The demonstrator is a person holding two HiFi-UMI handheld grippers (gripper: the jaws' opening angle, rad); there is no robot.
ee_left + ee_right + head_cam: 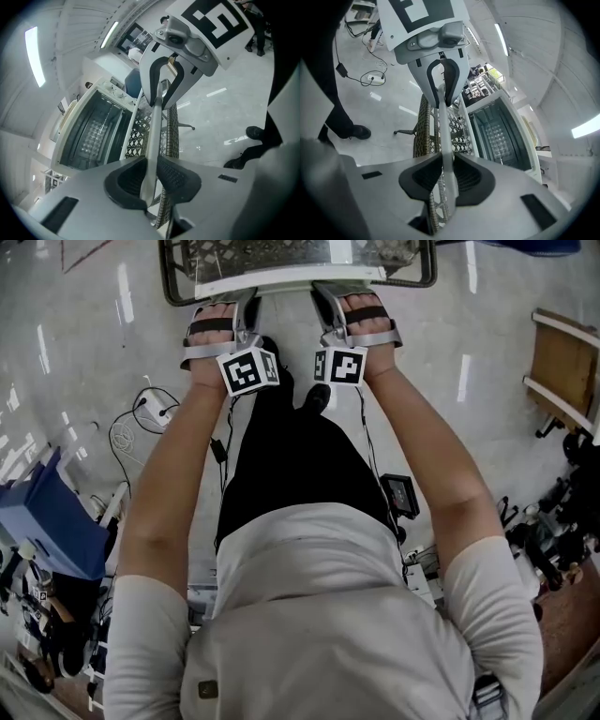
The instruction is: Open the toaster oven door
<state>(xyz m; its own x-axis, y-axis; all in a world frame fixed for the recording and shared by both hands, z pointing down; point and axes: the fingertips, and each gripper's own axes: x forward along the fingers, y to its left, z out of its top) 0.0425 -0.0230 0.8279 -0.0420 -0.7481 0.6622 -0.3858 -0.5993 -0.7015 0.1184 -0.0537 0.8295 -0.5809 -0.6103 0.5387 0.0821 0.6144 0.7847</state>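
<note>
The left gripper (149, 180) and the right gripper (444, 176) each pinch the pale handle bar (153, 136) of the toaster oven door (281, 259), side by side. I would lower both evenly along the hinge arc, without twisting. Beyond the jaws, the oven cavity (91, 133) is open, dark inside a pale frame.

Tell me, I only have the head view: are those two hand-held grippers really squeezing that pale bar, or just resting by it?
Observer: Squeezing. The left gripper view shows the left gripper with dark ribbed pads pressed on both sides of the pale metal handle bar.
Operator: And the other one?
Observer: The right gripper clamps the same bar in its own view.
Operator: Is the oven open?
Observer: Yes. That view looks into the white toaster oven, its dark cavity uncovered, away from the bar.
</note>
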